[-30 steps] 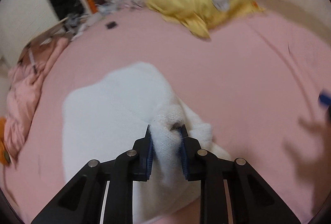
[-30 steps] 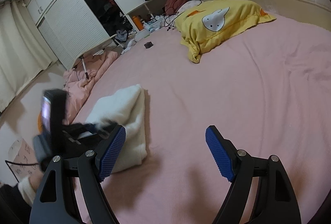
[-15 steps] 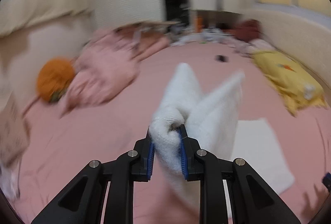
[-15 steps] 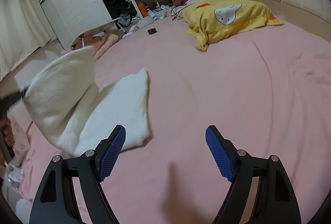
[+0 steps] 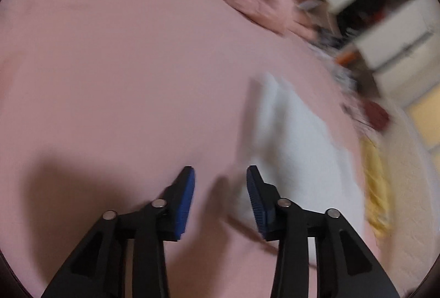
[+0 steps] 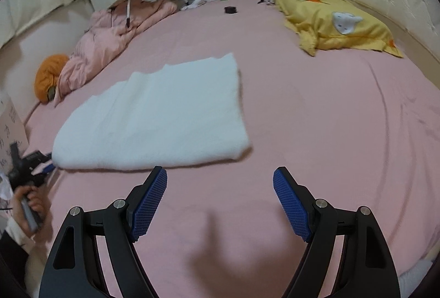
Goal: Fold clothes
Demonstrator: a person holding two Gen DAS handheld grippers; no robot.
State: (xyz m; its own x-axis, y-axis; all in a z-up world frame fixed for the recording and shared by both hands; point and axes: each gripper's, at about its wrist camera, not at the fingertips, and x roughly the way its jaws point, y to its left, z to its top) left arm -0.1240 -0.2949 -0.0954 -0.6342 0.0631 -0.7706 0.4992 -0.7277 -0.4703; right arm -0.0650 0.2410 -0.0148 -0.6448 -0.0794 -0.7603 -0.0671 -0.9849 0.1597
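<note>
A white fluffy garment (image 6: 154, 116) lies spread flat on the pink bed sheet (image 6: 316, 133), its near edge just beyond my right gripper (image 6: 220, 199). That gripper is open and holds nothing. In the blurred left wrist view my left gripper (image 5: 220, 188) hovers over bare sheet with its jaws opening and nothing between them. There the white garment (image 5: 297, 149) lies to its right, reaching behind the right fingertip (image 5: 254, 182). In the right wrist view the left gripper (image 6: 30, 163) shows at the garment's left end, held by a hand (image 6: 30, 201).
A yellow pillow (image 6: 338, 23) lies at the back right by the padded headboard. A bunched pink duvet (image 6: 110, 42) and an orange bundle (image 6: 49, 75) line the bed's left edge. A small black object (image 6: 230, 9) sits far back. A cardboard box (image 6: 11, 122) stands at left.
The left gripper carried the pinched white garment leftward, then let it go. The garment now lies spread flat. The left view has rolled, and the right gripper shifted its aim.
</note>
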